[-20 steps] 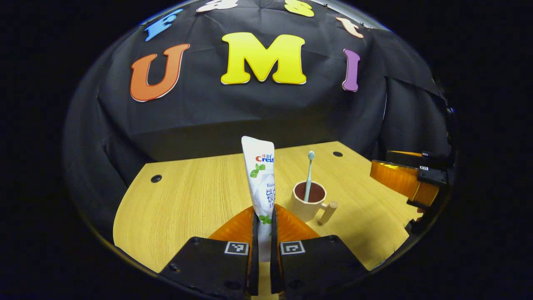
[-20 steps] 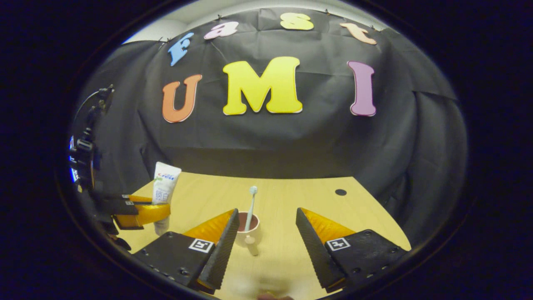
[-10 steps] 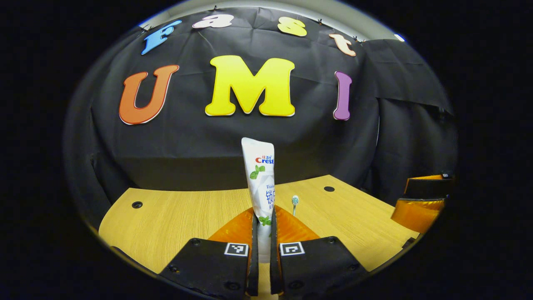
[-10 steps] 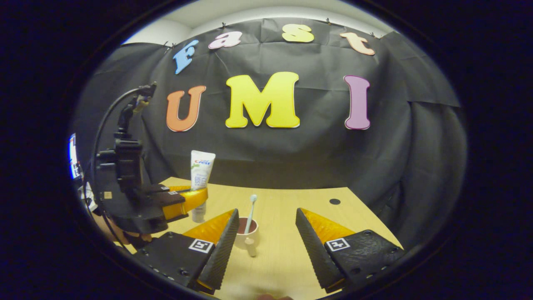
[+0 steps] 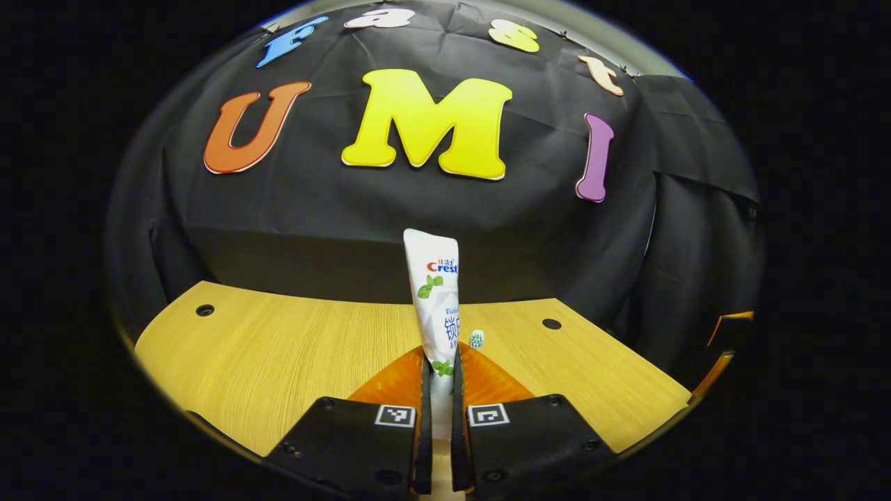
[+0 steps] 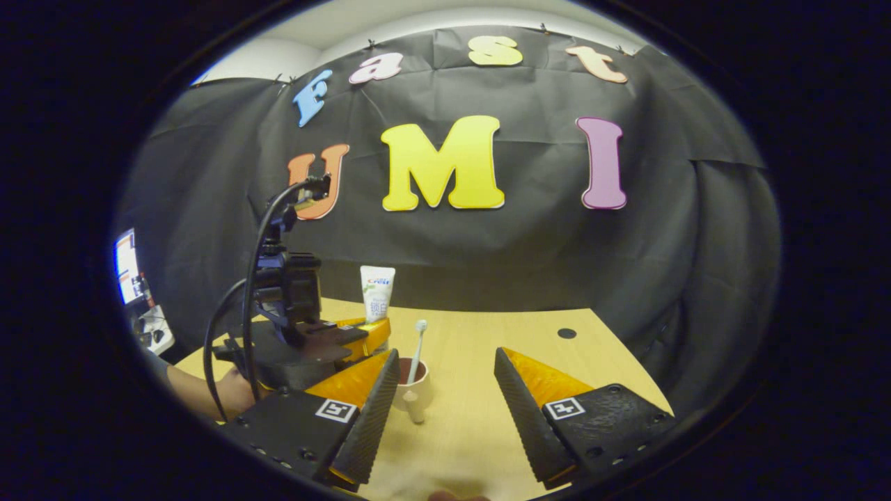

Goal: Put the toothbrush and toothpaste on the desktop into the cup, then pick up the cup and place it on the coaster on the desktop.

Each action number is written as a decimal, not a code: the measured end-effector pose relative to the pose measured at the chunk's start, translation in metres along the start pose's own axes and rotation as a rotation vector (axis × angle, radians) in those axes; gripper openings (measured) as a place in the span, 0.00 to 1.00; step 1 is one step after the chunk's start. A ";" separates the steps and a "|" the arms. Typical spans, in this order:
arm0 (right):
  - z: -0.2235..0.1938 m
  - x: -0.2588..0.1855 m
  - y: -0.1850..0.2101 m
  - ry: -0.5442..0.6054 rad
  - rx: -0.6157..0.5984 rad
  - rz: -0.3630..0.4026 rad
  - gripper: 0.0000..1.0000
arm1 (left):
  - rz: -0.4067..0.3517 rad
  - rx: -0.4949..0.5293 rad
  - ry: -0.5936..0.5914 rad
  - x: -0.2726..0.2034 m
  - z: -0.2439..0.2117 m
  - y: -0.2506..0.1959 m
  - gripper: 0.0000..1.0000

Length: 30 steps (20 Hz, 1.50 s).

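The left gripper [image 5: 438, 390] was clamped low on the soft, light toothpaste [image 5: 434, 296] tube, upright, while the right gripper [image 6: 445, 390] gaped empty.

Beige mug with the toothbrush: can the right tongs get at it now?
Probably yes: the right tongs are open, the beige mug stands between them ahead; the left tongs with the white toothpaste tube hang close beside.

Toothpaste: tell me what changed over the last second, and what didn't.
The left gripper carried the toothpaste toward the cup, closing in from the left in the right gripper view. Its grip on the tube stayed shut. The toothbrush stayed in the cup, and the right gripper stayed open.
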State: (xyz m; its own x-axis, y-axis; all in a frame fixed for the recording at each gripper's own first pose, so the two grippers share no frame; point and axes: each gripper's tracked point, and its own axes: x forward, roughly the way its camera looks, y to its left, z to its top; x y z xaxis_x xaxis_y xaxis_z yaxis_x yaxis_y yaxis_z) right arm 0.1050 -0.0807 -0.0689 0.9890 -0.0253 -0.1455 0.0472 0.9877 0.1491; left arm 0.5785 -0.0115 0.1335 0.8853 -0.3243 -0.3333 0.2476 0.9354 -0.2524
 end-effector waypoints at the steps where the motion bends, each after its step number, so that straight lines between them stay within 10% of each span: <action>1: 0.000 0.002 -0.001 0.001 0.002 0.003 0.83 | 0.004 -0.011 0.005 0.003 -0.004 -0.001 0.14; 14: -0.006 0.014 -0.024 0.050 0.001 -0.004 0.83 | 0.035 -0.037 0.134 0.011 -0.059 -0.009 0.20; 16: -0.005 0.015 -0.027 0.051 -0.005 -0.014 0.83 | 0.032 -0.007 0.116 0.005 -0.055 -0.008 0.40; 18: -0.006 0.016 -0.031 0.060 -0.009 -0.025 0.82 | 0.024 0.019 0.117 -0.001 -0.055 -0.008 1.00; 30: -0.020 0.019 -0.026 0.140 -0.027 -0.051 0.83 | 0.027 0.085 0.075 -0.060 -0.023 0.012 0.96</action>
State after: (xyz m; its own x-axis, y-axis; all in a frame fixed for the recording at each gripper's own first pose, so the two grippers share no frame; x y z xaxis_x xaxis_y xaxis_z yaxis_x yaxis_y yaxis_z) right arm 0.1197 -0.1034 -0.0947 0.9563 -0.0558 -0.2871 0.0914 0.9895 0.1121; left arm 0.5189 0.0163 0.1295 0.8612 -0.3050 -0.4066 0.2591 0.9517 -0.1650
